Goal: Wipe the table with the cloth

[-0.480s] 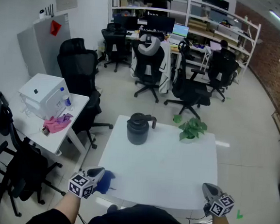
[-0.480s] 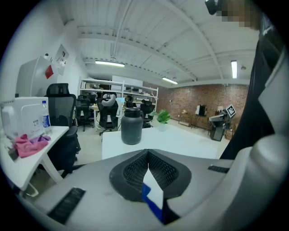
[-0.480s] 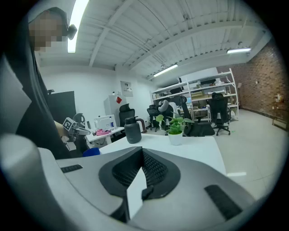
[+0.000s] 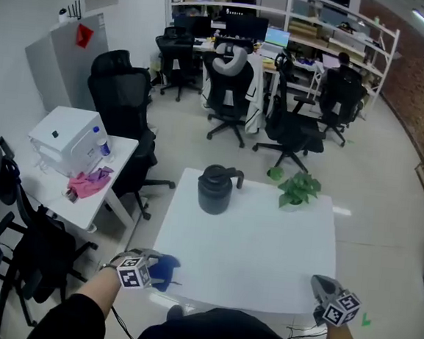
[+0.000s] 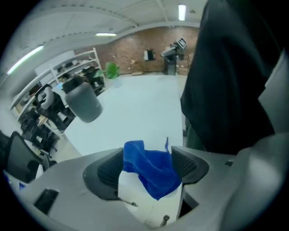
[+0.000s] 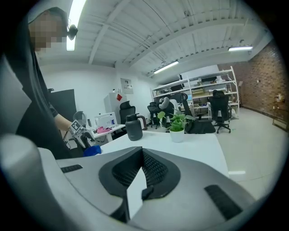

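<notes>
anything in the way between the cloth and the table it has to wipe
Nothing nearby. The blue cloth is between the open jaws of the left gripper at a corner of the table, with bare surface ahead. Only the dark jug and potted plant stand at the far edge.

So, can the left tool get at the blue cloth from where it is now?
Probably yes. The left tool sits at the table's near left corner with the blue cloth between its open jaws; nothing blocks it, it only needs to close.

left gripper (image 4: 152, 258) has edged in closer on the cloth (image 4: 167, 269).
</notes>
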{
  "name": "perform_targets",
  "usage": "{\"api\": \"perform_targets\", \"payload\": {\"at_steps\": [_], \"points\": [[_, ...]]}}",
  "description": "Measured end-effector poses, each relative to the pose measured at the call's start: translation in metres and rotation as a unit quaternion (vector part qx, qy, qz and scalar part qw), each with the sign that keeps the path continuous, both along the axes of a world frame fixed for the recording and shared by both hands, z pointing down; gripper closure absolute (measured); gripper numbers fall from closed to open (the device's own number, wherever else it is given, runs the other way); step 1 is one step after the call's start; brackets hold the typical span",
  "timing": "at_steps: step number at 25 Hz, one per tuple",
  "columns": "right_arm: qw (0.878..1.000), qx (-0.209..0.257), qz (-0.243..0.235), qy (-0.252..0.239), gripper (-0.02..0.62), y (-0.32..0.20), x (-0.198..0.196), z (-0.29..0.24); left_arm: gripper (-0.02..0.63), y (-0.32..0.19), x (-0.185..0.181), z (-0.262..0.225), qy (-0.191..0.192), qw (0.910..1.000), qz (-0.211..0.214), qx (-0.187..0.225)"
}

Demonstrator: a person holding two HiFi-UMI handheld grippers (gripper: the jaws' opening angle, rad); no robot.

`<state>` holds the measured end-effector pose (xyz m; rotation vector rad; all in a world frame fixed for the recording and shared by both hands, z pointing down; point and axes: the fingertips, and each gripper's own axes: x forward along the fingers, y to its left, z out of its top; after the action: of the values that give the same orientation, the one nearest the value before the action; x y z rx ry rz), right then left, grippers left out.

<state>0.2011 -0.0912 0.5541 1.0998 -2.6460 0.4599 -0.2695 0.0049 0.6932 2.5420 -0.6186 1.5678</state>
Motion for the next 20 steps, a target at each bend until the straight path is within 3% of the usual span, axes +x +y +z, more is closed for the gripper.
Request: {"api": "perform_targets", "payload": {"at_steps": [3,6,12,13,15,20], "points": [[1.0,-0.003,0.0,0.005,0.583,0.0,-0.001,0.0,0.218,0.003,-0.002,0.028,-0.051,0.9972,0.047,-0.026],[1.0,-0.004,0.0,0.01,0.583,0.003,-0.001,0.0,0.213,0.006,-0.009,0.053,-0.08,0.994,0.058,-0.047],[1.0,-0.014,0.007,0.02,0.583,0.006,0.004,0.003,0.256,0.007,-0.01,0.076,-0.074,0.9928,0.042,-0.084],[1.0,-0.015,0.008,0.02,0.583,0.006,0.004,0.004,0.278,0.004,-0.009,0.075,-0.07,0.9937,0.035,-0.079],[1.0,-0.016,0.008,0.021,0.583,0.006,0.003,0.006,0.442,-0.004,-0.009,0.073,-0.063,0.996,0.017,-0.062],[1.0,-0.012,-0.001,0.016,0.583,0.002,-0.002,0.01,0.474,-0.015,-0.005,0.066,-0.03,0.9977,-0.036,-0.048]]}}
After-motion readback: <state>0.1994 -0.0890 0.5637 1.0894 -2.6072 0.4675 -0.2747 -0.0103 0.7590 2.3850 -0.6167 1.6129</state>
